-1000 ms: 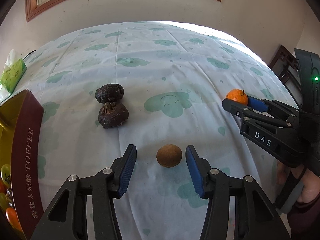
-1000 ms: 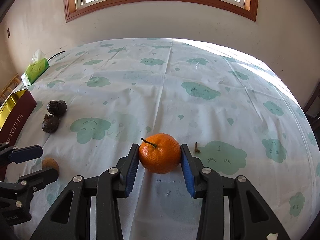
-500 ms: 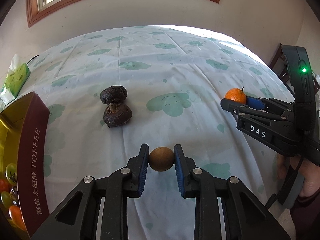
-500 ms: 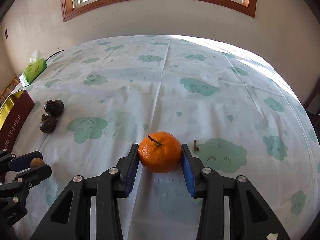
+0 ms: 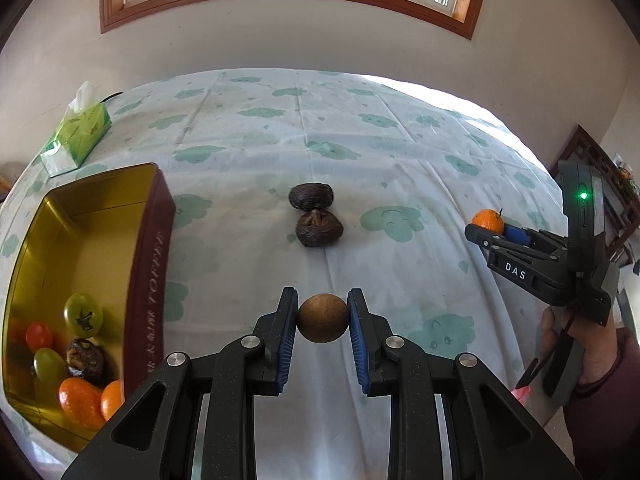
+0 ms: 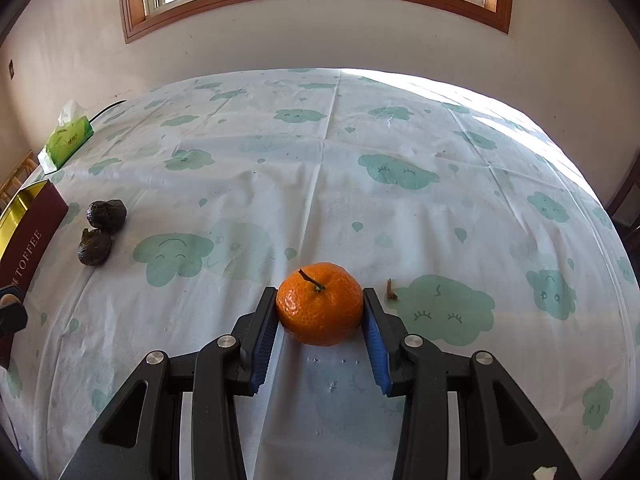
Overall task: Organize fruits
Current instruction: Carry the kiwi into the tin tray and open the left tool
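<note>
My left gripper (image 5: 322,317) is shut on a small round brown fruit (image 5: 322,319), held above the cloud-print tablecloth. Two dark wrinkled fruits (image 5: 316,216) lie side by side ahead of it. To the left stands a gold-lined toffee tin (image 5: 148,264) holding several orange, green and dark fruits (image 5: 76,360). My right gripper (image 6: 320,306) is shut on an orange tangerine (image 6: 320,303) with a short stem. It shows in the left wrist view as the right gripper (image 5: 486,226), held by a hand at the right edge. The dark fruits (image 6: 98,232) and the tin (image 6: 28,232) lie far left in the right wrist view.
A green tissue pack (image 5: 78,136) sits at the table's far left corner. A small brown stem scrap (image 6: 391,291) lies just right of the tangerine. The wall and a window run behind the table (image 6: 400,128). Dark wooden furniture (image 5: 600,184) stands off the right side.
My left gripper closed on the brown fruit, lifted it off the cloth and swung left, bringing the tin and tissue pack into view. The right gripper kept still with the tangerine.
</note>
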`<state>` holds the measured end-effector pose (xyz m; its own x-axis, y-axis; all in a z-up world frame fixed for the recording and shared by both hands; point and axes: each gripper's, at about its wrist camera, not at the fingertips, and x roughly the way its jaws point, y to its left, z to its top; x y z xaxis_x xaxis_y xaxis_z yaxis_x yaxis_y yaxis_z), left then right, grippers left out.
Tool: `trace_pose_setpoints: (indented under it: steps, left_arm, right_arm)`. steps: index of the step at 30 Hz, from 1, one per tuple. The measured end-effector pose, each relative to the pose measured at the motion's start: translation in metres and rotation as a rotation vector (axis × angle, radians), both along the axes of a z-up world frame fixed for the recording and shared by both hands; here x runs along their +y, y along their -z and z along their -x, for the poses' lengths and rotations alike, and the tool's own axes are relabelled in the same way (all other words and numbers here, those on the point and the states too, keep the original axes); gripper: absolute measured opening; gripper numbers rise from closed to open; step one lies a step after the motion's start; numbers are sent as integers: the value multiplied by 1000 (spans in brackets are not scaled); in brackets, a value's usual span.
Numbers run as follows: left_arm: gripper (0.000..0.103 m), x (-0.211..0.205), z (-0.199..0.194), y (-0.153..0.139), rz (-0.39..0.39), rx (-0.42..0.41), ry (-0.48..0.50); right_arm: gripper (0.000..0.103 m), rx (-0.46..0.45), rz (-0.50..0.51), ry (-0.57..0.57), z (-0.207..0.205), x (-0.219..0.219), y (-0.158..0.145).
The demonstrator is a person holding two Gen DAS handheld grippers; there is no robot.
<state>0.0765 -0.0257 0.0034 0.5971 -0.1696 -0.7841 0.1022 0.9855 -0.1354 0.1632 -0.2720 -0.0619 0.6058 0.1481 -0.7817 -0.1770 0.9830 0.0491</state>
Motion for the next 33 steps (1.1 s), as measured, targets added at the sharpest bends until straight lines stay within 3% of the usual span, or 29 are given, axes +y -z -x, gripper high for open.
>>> trace_pose_setpoints:
  steps: [8, 17, 33]
  left_arm:
    - [27, 84, 13, -21, -24, -34, -156]
    - [26, 175, 19, 0, -66, 37, -343]
    - [27, 196, 18, 31, -53, 117, -378]
  right_arm:
    - [38, -1, 7, 1, -1, 1, 1]
    - [38, 2, 9, 3, -1, 1, 1]
    - [38, 4, 11, 3, -1, 1, 2]
